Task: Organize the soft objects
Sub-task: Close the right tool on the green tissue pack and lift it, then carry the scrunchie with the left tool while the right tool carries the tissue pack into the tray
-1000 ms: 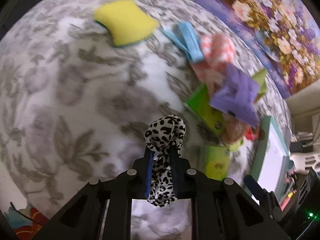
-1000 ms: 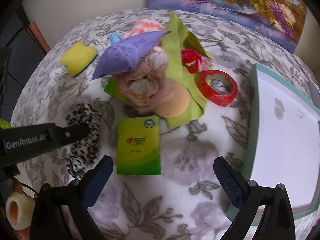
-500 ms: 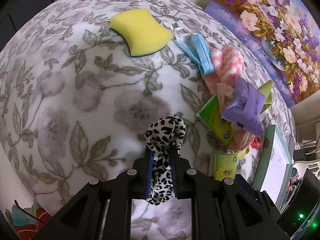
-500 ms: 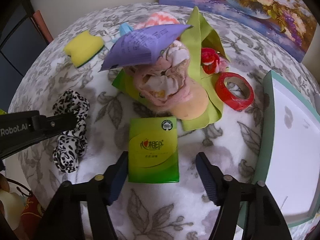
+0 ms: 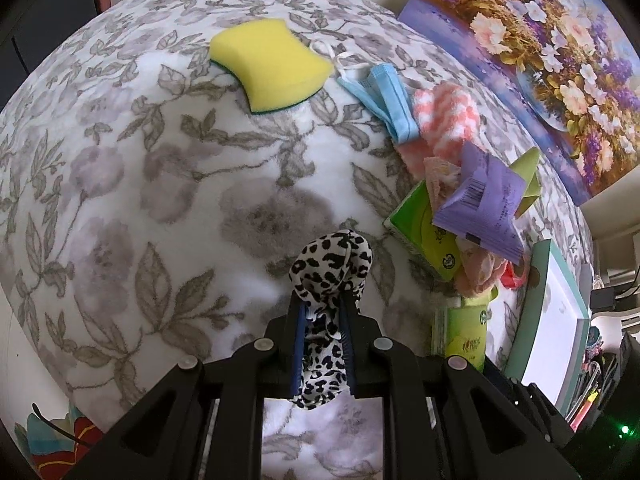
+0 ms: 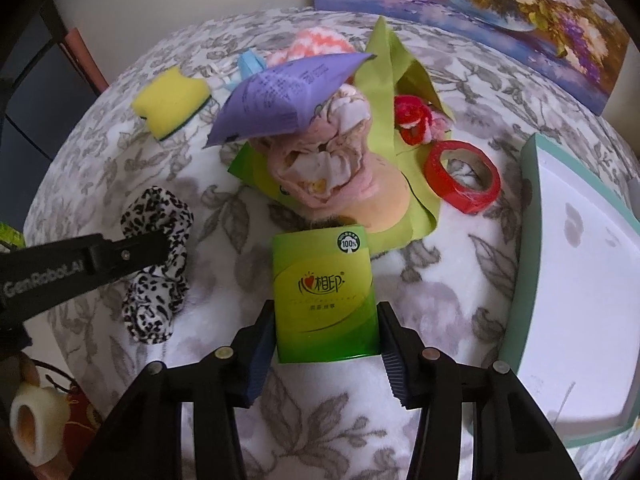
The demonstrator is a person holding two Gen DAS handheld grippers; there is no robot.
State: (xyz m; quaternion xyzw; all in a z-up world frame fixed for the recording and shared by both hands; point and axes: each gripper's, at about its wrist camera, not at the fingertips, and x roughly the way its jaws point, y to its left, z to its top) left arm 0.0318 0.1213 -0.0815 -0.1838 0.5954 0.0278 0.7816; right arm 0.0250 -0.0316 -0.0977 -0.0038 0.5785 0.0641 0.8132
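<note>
My left gripper (image 5: 324,312) is shut on a leopard-print scrunchie (image 5: 332,264) and holds it just above the floral blanket; the scrunchie also shows in the right wrist view (image 6: 154,268). My right gripper (image 6: 326,332) has closed in around a green tissue pack (image 6: 325,296), with both pads touching its sides. Beyond lies a pile: a purple packet (image 6: 284,96), pink cloth (image 6: 328,164) and a lime green cloth (image 6: 392,80). A yellow sponge (image 5: 270,64), a blue face mask (image 5: 384,96) and a pink-white towel (image 5: 446,114) lie farther back.
A white tray with a teal rim (image 6: 532,248) stands at the right. A red tape roll (image 6: 462,176) lies beside the pile. A flower painting (image 6: 480,4) leans at the back. A second green pack (image 5: 424,232) sits under the pile.
My right gripper has moved forward and closed from wide open onto the sides of the green tissue pack. My left gripper has lifted slightly with the scrunchie.
</note>
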